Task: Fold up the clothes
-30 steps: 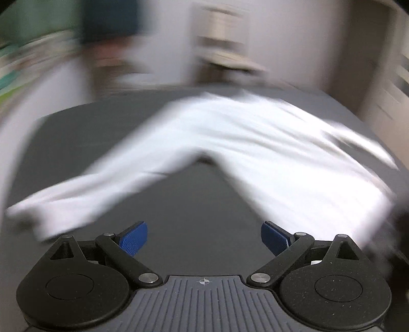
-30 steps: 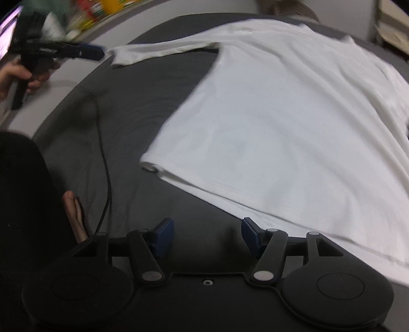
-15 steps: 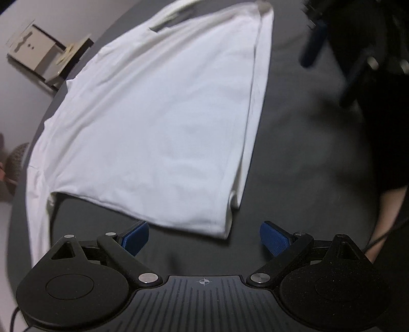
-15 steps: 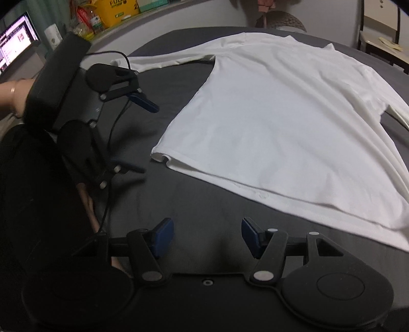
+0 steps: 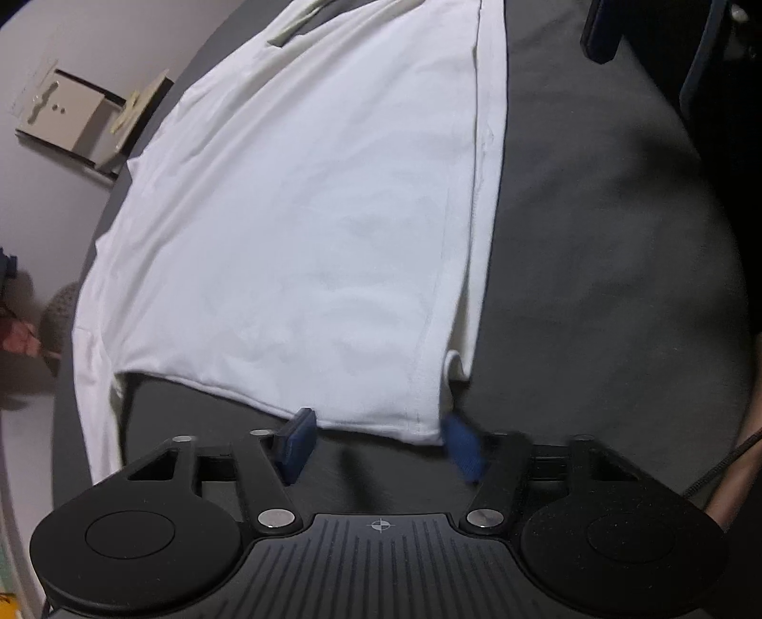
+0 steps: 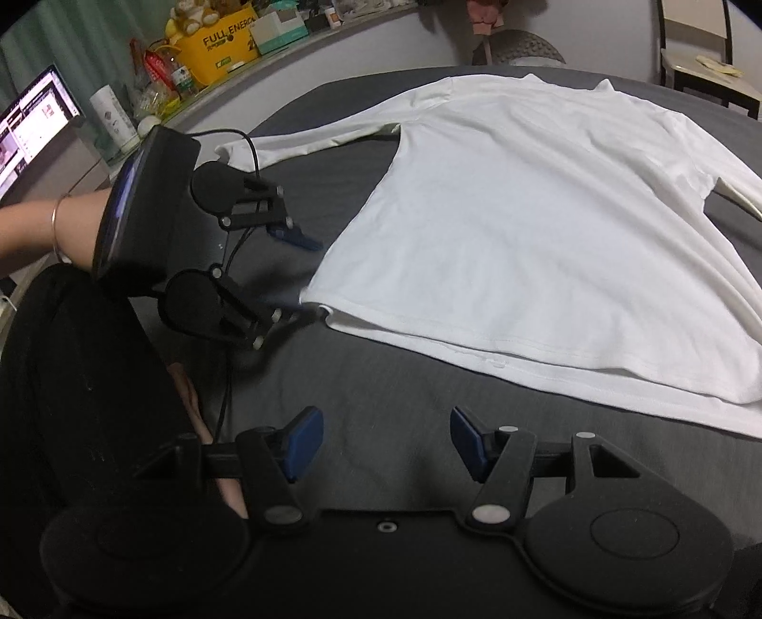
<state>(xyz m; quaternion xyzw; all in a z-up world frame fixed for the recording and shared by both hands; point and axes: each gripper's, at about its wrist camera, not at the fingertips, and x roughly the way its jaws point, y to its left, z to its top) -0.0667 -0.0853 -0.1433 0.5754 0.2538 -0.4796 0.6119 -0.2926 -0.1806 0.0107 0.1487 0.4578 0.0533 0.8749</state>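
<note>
Dark grey bed sheet (image 6: 390, 381) carries flat white long-sleeved shirt (image 6: 524, 228), 12 to 3 o'clock. Left gripper (image 5: 378, 440) open at shirt's hem corner; right gripper (image 6: 386, 440) open over bare sheet. Only right view shows yellow box (image 6: 214, 43), 11 o'clock.

I'm seeing my left gripper (image 6: 295, 266) showing black linkages, silver screws, blue pads and a black cable; a thin bracelet (image 6: 56, 228) is circling the wrist at nine o'clock.

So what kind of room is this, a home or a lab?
Most likely a lived-in home room: a white long-sleeved shirt lies on a dark sheet, with a cluttered shelf of bottles and boxes and a lit laptop beside it.
</note>
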